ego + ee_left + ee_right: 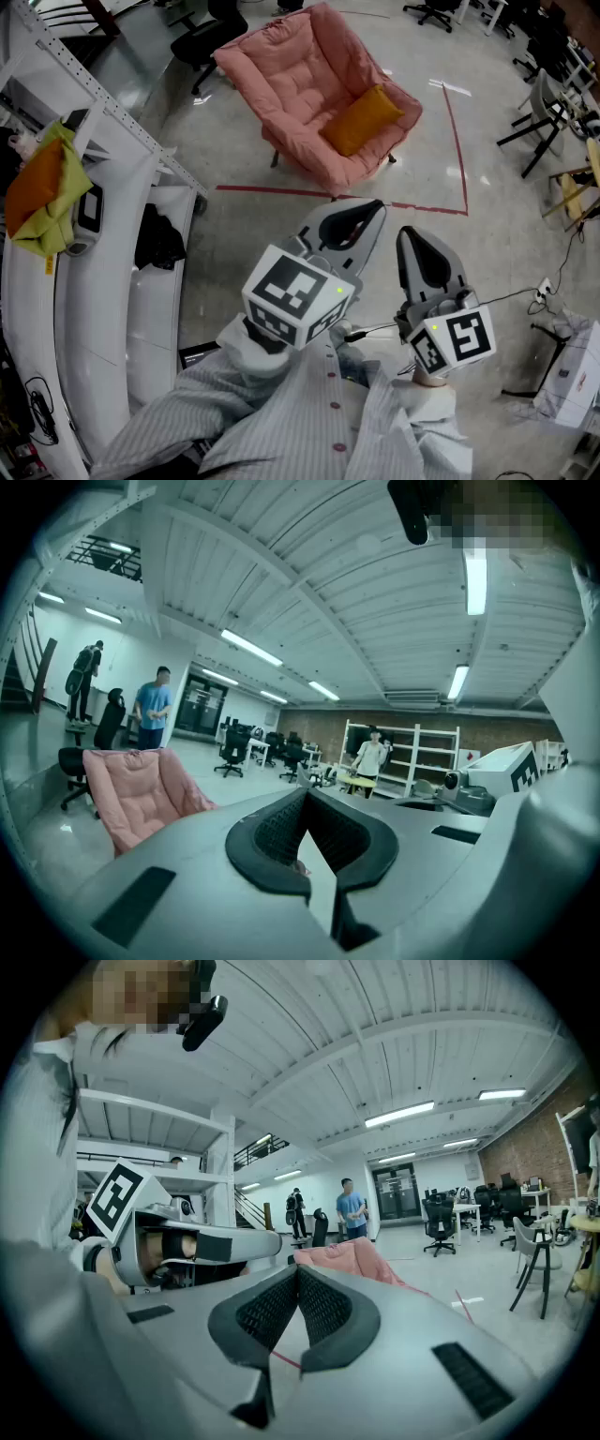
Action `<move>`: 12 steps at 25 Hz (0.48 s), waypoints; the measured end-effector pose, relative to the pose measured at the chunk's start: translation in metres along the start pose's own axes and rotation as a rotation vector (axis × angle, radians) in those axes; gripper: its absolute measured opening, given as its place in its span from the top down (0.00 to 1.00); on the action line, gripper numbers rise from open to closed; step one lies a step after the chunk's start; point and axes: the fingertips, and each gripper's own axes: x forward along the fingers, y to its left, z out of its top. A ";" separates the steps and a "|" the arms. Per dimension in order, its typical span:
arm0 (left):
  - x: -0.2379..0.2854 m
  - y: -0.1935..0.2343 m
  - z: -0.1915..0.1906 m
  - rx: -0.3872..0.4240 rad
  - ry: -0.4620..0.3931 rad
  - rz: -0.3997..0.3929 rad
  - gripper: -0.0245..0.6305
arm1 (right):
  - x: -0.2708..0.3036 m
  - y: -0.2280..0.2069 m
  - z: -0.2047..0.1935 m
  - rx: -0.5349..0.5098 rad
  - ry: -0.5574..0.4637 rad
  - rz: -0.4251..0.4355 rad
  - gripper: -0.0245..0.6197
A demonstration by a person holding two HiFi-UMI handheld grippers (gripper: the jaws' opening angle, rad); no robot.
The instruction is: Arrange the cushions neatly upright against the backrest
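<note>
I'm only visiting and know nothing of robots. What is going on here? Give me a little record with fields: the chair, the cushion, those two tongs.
Chair: pink armchair on the floor, beyond a red tape line
Cushion: one orange cushion, slanted on the seat near one armrest, not upright against the backrest
Left tongs: shut, empty, held near the person, apart from the chair
Right tongs: shut, empty, beside the left one
Stage: cushion not yet touched
</note>
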 end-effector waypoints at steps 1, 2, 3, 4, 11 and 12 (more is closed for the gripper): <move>0.000 -0.001 0.000 0.000 0.000 0.002 0.95 | -0.002 0.000 0.000 -0.001 0.001 0.002 0.94; 0.000 -0.003 0.001 0.001 0.000 0.005 0.95 | -0.003 -0.001 0.000 -0.001 0.002 0.003 0.94; 0.000 -0.004 0.001 0.001 0.000 0.007 0.95 | -0.004 -0.001 0.000 -0.002 0.002 0.003 0.94; 0.000 -0.004 0.001 0.001 0.000 0.010 0.95 | -0.005 -0.002 0.000 -0.002 0.002 0.003 0.94; 0.002 -0.007 0.000 0.004 -0.008 0.033 0.95 | -0.010 -0.006 0.002 0.003 -0.010 0.010 0.94; 0.002 -0.008 0.000 0.006 -0.009 0.037 0.95 | -0.012 -0.007 0.002 0.003 -0.011 0.012 0.94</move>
